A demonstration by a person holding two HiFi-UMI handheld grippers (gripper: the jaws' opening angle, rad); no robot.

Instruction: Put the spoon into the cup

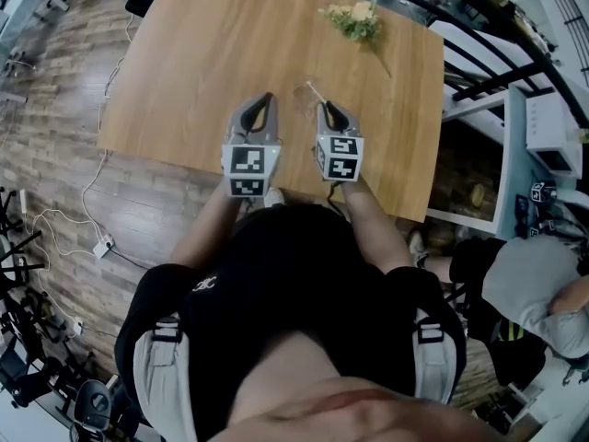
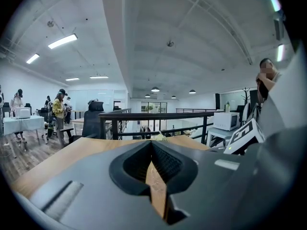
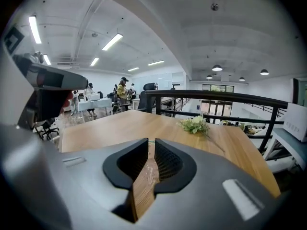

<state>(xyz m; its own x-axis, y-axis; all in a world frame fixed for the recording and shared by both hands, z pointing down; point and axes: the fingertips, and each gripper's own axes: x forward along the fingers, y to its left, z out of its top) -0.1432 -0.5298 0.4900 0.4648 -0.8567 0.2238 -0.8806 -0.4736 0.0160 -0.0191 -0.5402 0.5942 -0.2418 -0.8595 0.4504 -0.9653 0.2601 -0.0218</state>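
Note:
Both grippers hover over the near edge of the wooden table point(image 1: 198, 53). A thin pale stick, which looks like the spoon point(image 1: 313, 91), pokes forward out of the tips of my right gripper point(image 1: 323, 107). In the right gripper view the right gripper point(image 3: 148, 141) leaves only a narrow slit at its tips, with a small pale-green bit wedged there. My left gripper point(image 1: 267, 98) sits just to the left with nothing in it, and the left gripper point(image 2: 151, 143) has its tips touching. Beside the spoon's end is a faint glassy round shape; I cannot tell whether it is the cup.
A small bunch of flowers point(image 1: 354, 21) lies at the table's far right, and the flowers point(image 3: 195, 124) also show ahead of the right gripper. A black railing point(image 3: 216, 97) runs behind the table. A seated person point(image 1: 538, 288) and a white cabinet point(image 1: 552, 127) are to the right.

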